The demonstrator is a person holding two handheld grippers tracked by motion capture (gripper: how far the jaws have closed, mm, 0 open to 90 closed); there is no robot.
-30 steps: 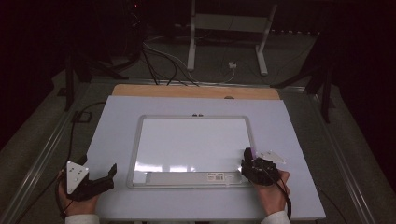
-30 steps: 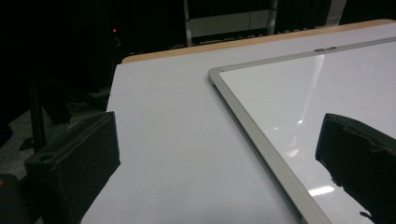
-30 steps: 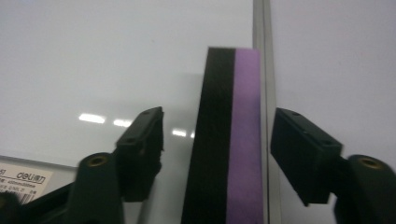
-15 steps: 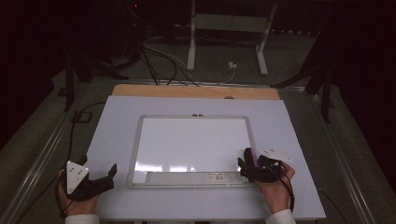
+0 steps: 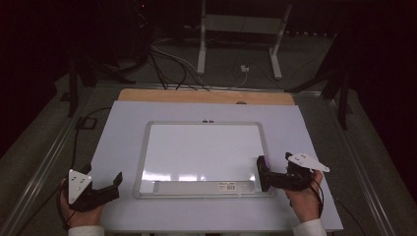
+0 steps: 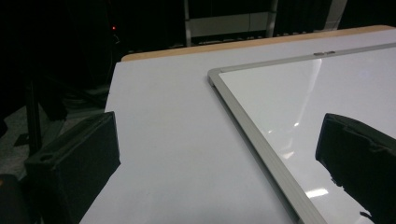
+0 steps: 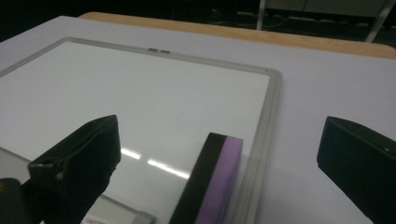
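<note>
While my right gripper (image 5: 273, 177) stands with its jaws spread wide and nothing pressed between the pads, I judge the step in hand to be the letting-go of the whiteboard eraser (image 7: 211, 184): the jaws have just been opening, and the eraser sits between them untouched, its black body and purple felt face standing on edge at the whiteboard's near right corner, against the silver frame. In the high view I see the eraser (image 5: 261, 169) as a small dark block just at my right gripper's tips. My left gripper (image 5: 105, 186) rests at the near left of the table, jaws apart and holding nothing, just beside the left rail of the whiteboard (image 6: 261, 140).

For the next move I would back the right gripper clear without brushing the eraser, since it looks to be balanced on a narrow edge and could tip onto the board. If more wiping is wanted, I would have to close on it squarely again across its width.

Counting from near to far: two grippers, one in each of my hands; one eraser; one whiteboard (image 5: 204, 152), blank as far as I can see, with a shallow tray (image 5: 196, 187) along its near edge; one white table top (image 5: 305, 123); one wooden strip (image 5: 196, 96) along the far edge. Beyond that, a pale stand (image 5: 236, 29) and loose cables (image 5: 172, 64) lie on the dark floor; those I cannot count reliably.
</note>
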